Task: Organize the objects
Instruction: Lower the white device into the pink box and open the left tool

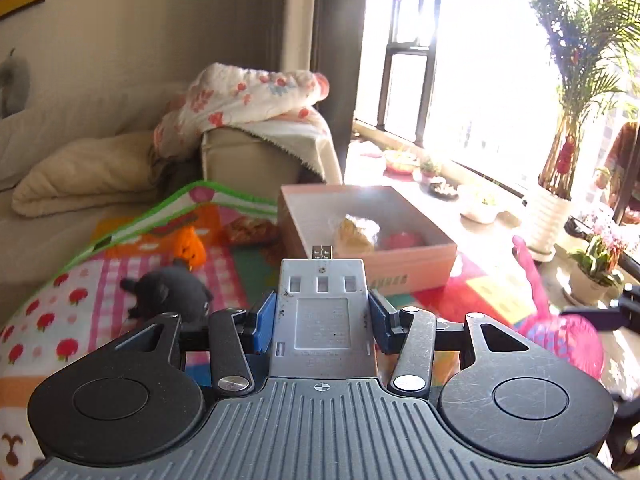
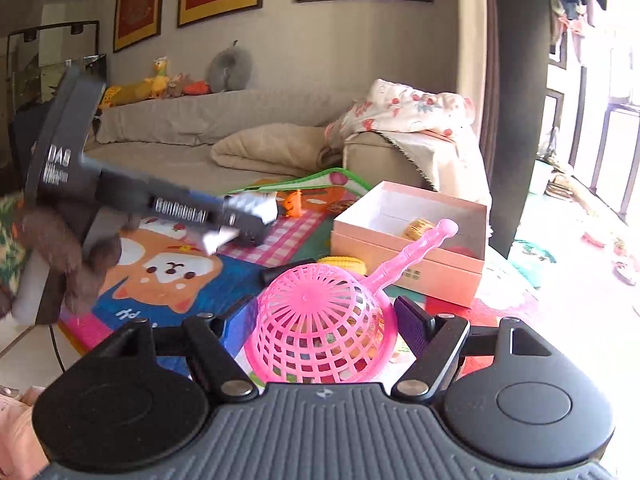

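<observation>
Left wrist view: left gripper (image 1: 322,312) clamps a grey USB adapter (image 1: 322,320) above the play mat (image 1: 80,300); right gripper (image 2: 324,320) grips the pink strainer (image 2: 320,320), inverted, near the pink box (image 2: 412,272).

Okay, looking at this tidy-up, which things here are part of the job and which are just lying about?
Job: grey charger in left gripper; pink strainer in right gripper; pink box; black toy; orange toy.
Lying about: floral blanket; potted palm; sofa.
</observation>
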Motion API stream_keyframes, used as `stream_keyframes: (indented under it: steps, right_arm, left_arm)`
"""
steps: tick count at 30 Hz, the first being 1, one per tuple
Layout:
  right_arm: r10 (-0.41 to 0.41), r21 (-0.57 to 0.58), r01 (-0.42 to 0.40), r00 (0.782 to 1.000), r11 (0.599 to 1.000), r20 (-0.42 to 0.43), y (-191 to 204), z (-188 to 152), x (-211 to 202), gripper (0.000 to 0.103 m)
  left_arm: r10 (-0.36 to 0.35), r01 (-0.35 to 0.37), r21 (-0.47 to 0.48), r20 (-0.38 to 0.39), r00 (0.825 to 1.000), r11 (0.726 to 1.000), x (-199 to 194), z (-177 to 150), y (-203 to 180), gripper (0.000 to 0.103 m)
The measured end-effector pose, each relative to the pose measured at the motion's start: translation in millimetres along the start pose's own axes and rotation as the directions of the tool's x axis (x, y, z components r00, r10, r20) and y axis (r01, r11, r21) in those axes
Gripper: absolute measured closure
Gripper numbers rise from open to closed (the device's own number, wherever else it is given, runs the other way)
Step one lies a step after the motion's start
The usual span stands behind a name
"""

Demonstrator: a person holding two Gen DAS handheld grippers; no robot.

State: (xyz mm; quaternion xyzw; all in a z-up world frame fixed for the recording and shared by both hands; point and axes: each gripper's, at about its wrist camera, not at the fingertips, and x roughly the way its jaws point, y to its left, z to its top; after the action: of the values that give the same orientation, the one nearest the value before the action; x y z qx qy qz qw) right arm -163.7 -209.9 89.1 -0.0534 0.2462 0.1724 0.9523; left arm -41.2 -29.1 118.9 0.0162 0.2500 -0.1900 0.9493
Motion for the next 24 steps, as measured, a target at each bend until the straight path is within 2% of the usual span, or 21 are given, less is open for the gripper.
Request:
stream_keyframes:
  steps: [2,5,8,10,12,14,16,19,24]
  right_arm:
    - [-0.018,0.033,0.018,1.000,0.999,-0.006,-12,-4,2,0.028]
    - [-0.041,0.084,0.041,0.999,0.996,-0.011,-30,-10,8,0.028]
    - [-0.061,0.112,0.063,0.998,0.992,-0.021,-45,-14,16,0.028]
    - [-0.080,0.122,0.084,0.996,0.989,-0.037,-54,-16,22,0.028]
    - [-0.094,0.126,0.100,0.994,0.987,-0.052,-62,-18,27,0.028]
    - [-0.105,0.128,0.113,0.992,0.985,-0.063,-69,-19,32,0.028]
    - [-0.113,0.134,0.122,0.991,0.983,-0.071,-74,-19,37,0.028]
    - [-0.116,0.141,0.127,0.990,0.982,-0.085,-79,-20,45,0.028]
    - [-0.119,0.134,0.132,0.988,0.982,-0.101,-80,-19,56,0.028]
  left_arm:
    - [-0.006,0.004,0.030,0.048,0.999,1.000,20,28,-11,0.050]
    - [-0.029,0.028,0.012,0.076,0.997,1.000,71,65,-21,0.050]
    - [-0.003,0.004,-0.008,0.090,0.996,1.000,122,77,-25,0.050]
    - [0.008,-0.004,-0.046,0.072,0.997,0.999,153,76,-22,0.050]
    - [0.015,-0.014,-0.116,0.012,1.000,0.993,184,69,-14,0.050]
    - [0.035,-0.043,-0.143,-0.057,0.998,0.989,207,59,-7,0.052]
    - [0.052,-0.065,-0.149,-0.091,0.994,0.987,218,51,-2,0.052]
    - [0.035,-0.051,-0.152,-0.110,0.993,0.987,218,44,7,0.052]
    - [-0.012,0.006,-0.184,-0.031,0.999,0.983,175,39,16,0.052]
